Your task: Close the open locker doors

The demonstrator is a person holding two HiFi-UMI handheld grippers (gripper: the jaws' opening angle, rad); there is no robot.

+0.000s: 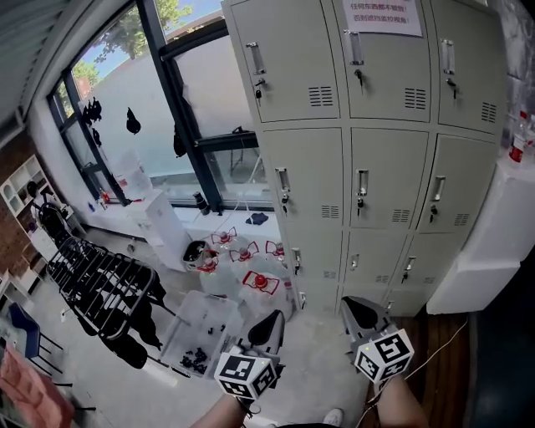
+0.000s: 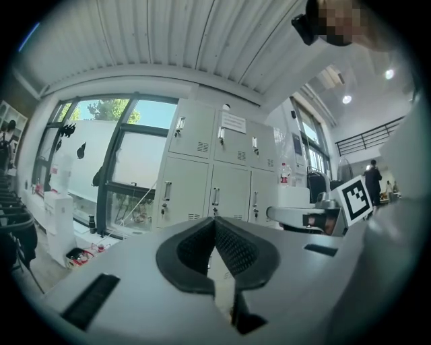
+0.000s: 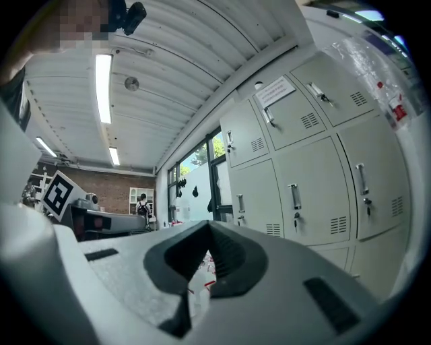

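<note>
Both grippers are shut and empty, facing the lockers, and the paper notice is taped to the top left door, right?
Not quite: the paper notice is on the top middle door, as the head view shows. The left gripper and right gripper are indeed shut and empty, facing the lockers.

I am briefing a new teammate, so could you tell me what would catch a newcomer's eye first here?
The pale grey locker bank fills the upper right of the head view, every visible door shut, with a paper notice on its top middle door. Low in the centre, the left gripper and right gripper hover with jaws shut and empty.
</note>
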